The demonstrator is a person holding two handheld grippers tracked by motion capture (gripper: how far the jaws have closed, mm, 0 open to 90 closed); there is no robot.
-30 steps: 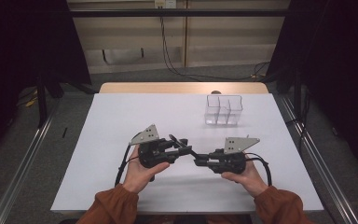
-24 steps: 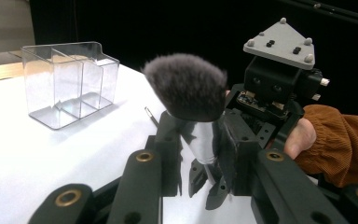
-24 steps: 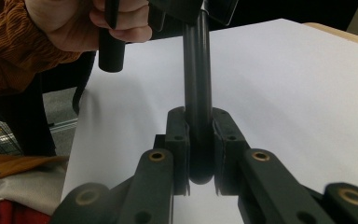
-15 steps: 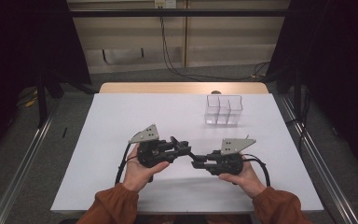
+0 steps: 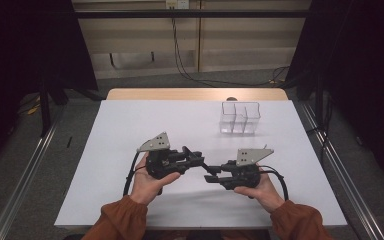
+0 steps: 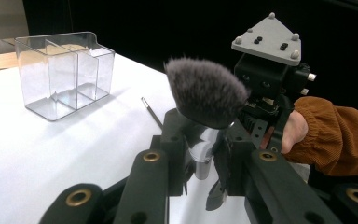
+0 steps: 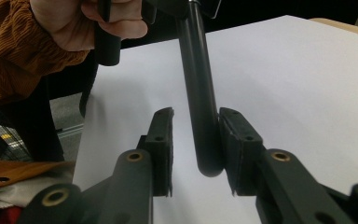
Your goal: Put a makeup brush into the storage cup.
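Note:
A makeup brush with a fluffy grey head (image 6: 205,91), a silver ferrule and a black handle (image 7: 198,93) is passing between my two grippers above the white table (image 5: 130,130). My left gripper (image 6: 203,140) is shut on the ferrule, with the head standing up. My right gripper (image 7: 196,140) has just been opening. The handle's end stands between its jaws, lying against the right pad, and a gap separates it from the left pad (image 7: 163,140). In the high view the left gripper (image 5: 200,161) and the right gripper (image 5: 209,176) meet nose to nose near the front.
A clear plastic organizer (image 5: 240,117) with three compartments stands empty at the back right of the table, also seen as the organizer (image 6: 60,70). A thin dark stick (image 6: 151,112) lies on the table beyond my left jaws. The person's hand (image 7: 88,18) holds the left gripper.
Both hands have kept their place, the grippers still tip to tip. Nothing else on the table has moved.

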